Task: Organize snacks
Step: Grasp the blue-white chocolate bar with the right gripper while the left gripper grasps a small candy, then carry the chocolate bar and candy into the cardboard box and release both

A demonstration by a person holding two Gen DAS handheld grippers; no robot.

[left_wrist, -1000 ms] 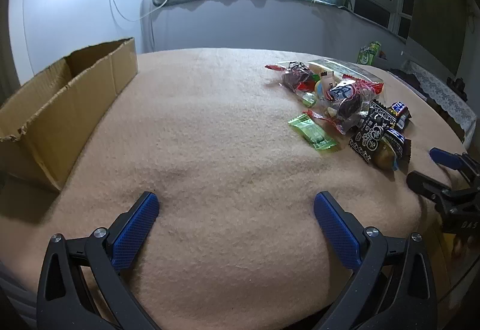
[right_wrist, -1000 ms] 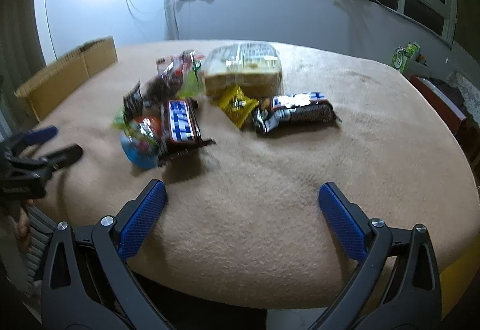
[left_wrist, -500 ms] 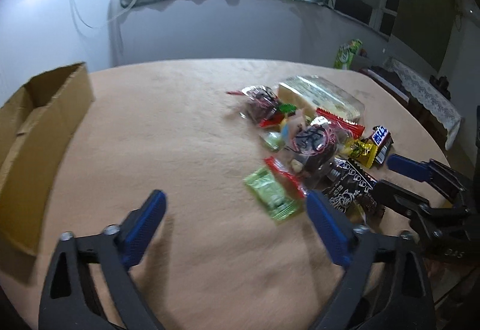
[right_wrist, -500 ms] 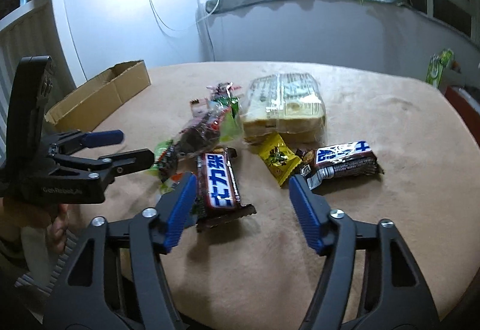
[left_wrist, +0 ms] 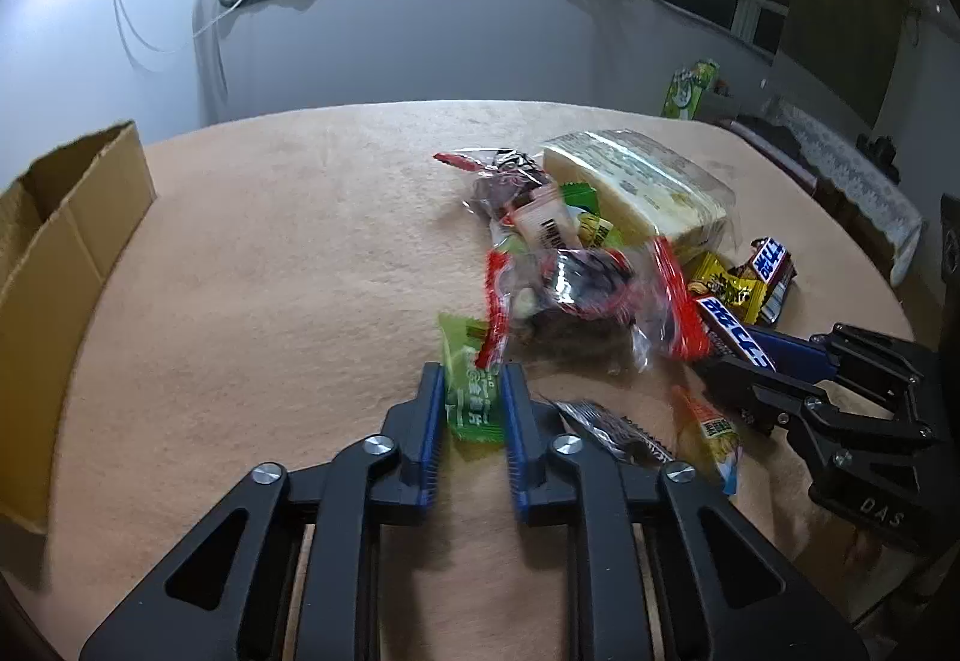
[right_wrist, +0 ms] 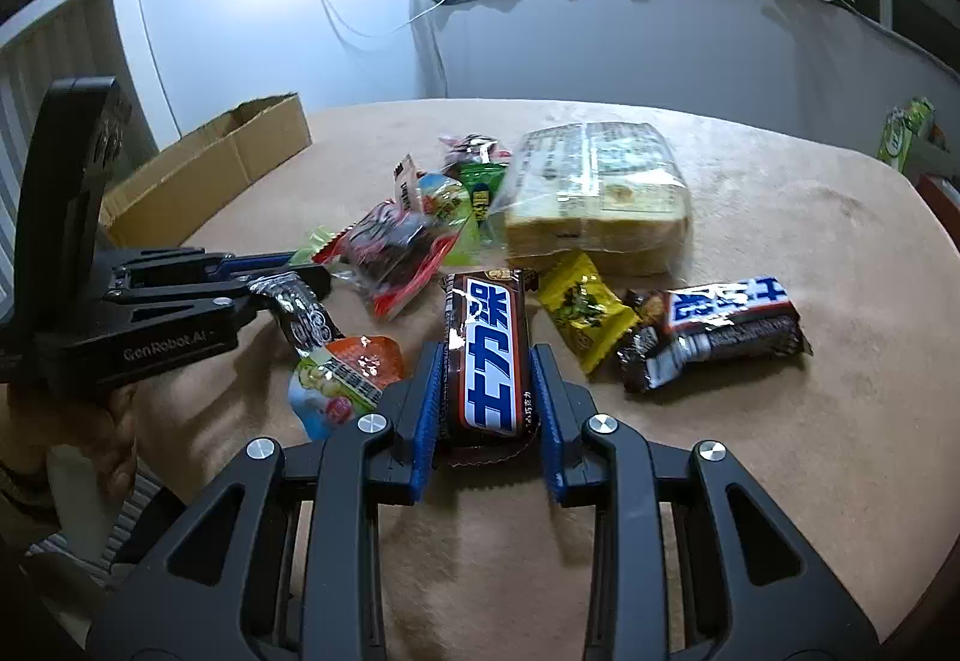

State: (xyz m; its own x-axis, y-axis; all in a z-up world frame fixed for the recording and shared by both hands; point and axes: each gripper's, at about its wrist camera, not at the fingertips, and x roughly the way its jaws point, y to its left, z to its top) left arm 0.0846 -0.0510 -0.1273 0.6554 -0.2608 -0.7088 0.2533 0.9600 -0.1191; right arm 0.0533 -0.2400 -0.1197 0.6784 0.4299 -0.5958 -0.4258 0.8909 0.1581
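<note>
Snacks lie heaped on a tan cloth-covered table: the left gripper is closing its blue-padded jaws around a green foil sachet, the right gripper closing around a brown wrapped chocolate bar, open cardboard box beyond.

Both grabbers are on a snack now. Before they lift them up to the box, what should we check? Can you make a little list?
1. Left hand-held gripper around the green candy packet: ok, its jaws are closing with the packet between the pads.
2. Right hand-held gripper around the brown chocolate bar: ok, closing on both long sides.
3. Grips firm enough to lift: cannot tell.
4. Green packet free of neighbours: not ok, the red-edged clear bag overlaps its far end.
5. Cardboard box open on top: ok.
6. Room inside the box: cannot tell, its floor is hidden.
</note>
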